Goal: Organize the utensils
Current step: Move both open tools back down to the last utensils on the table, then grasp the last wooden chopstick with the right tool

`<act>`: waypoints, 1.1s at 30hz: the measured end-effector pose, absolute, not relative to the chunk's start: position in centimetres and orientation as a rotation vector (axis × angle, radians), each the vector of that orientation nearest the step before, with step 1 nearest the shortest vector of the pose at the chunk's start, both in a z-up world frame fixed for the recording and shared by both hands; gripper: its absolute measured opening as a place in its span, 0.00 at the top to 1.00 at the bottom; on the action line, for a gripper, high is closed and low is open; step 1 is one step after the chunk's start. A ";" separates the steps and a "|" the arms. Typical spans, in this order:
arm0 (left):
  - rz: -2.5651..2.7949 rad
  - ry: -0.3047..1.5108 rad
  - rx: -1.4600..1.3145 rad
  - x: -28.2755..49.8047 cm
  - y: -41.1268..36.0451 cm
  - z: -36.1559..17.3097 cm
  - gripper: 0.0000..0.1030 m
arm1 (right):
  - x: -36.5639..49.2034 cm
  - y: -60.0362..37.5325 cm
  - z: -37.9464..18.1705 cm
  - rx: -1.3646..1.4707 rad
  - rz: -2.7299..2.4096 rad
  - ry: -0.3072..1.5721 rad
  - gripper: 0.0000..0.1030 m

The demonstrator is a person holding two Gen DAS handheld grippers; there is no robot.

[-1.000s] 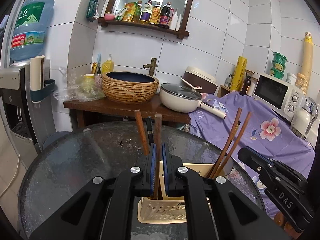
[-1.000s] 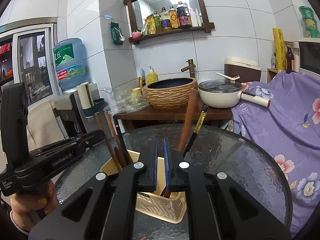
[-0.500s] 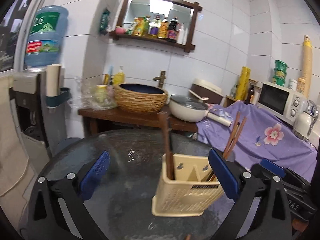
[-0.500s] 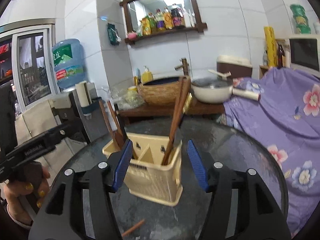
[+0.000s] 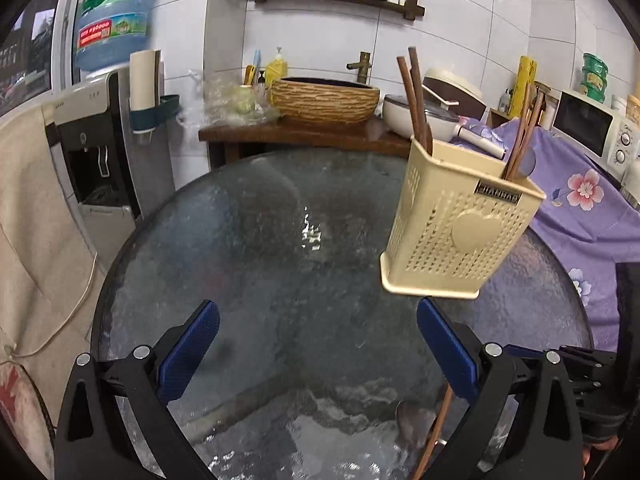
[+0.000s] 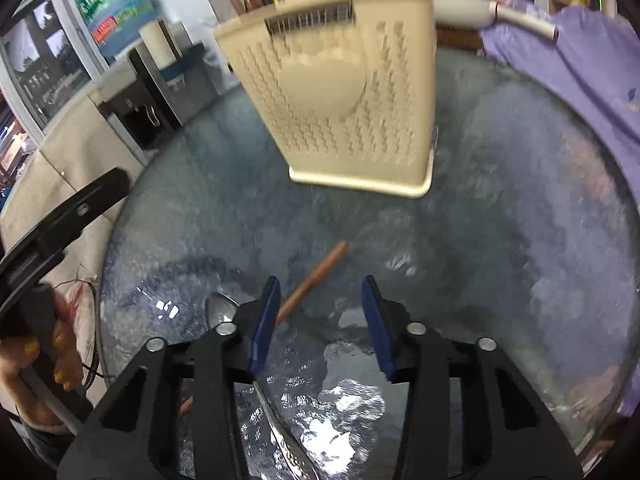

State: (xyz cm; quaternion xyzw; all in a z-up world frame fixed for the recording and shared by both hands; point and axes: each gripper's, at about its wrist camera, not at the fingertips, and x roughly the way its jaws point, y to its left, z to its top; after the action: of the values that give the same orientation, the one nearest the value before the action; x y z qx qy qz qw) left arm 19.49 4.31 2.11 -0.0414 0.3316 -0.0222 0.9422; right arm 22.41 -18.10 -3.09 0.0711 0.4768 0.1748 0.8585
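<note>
A cream perforated utensil holder stands on the round glass table, with wooden chopsticks upright in its left and right compartments. It also shows in the right wrist view. My left gripper is open and empty, low over the table in front of the holder. My right gripper is open and empty above a wooden chopstick and a metal spoon that lie on the glass. The chopstick and spoon also show in the left wrist view.
A wooden sink stand with a woven basin and a white pan is behind the table. A water dispenser stands at the left. A purple floral cloth and a microwave are at the right.
Both grippers opened, letting go of the chopsticks in the holder, and drew back and down toward the table's near side. The loose chopstick and spoon came into view.
</note>
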 end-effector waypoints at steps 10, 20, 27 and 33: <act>-0.047 0.734 -0.045 18.1 4.4 -0.8 0.12 | 24.4 -16.7 -5.5 0.204 0.315 1.075 0.70; -0.057 0.746 -0.035 17.2 4.2 -1.3 0.14 | 26.2 -15.5 -5.6 0.217 0.298 1.096 0.89; -0.114 0.785 -0.062 16.1 3.7 -1.9 0.23 | 26.3 -17.1 -5.5 0.274 0.310 1.092 0.93; -0.227 0.841 -0.121 15.0 2.3 -2.5 0.34 | 25.2 -19.1 -4.3 0.330 0.343 1.064 0.93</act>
State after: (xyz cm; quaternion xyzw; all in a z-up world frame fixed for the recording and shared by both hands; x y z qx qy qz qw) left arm 15.03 2.26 -2.48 -0.0585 0.4069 -0.1101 0.9049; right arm 25.24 -19.11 -4.28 0.1558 0.5026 0.1621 0.8348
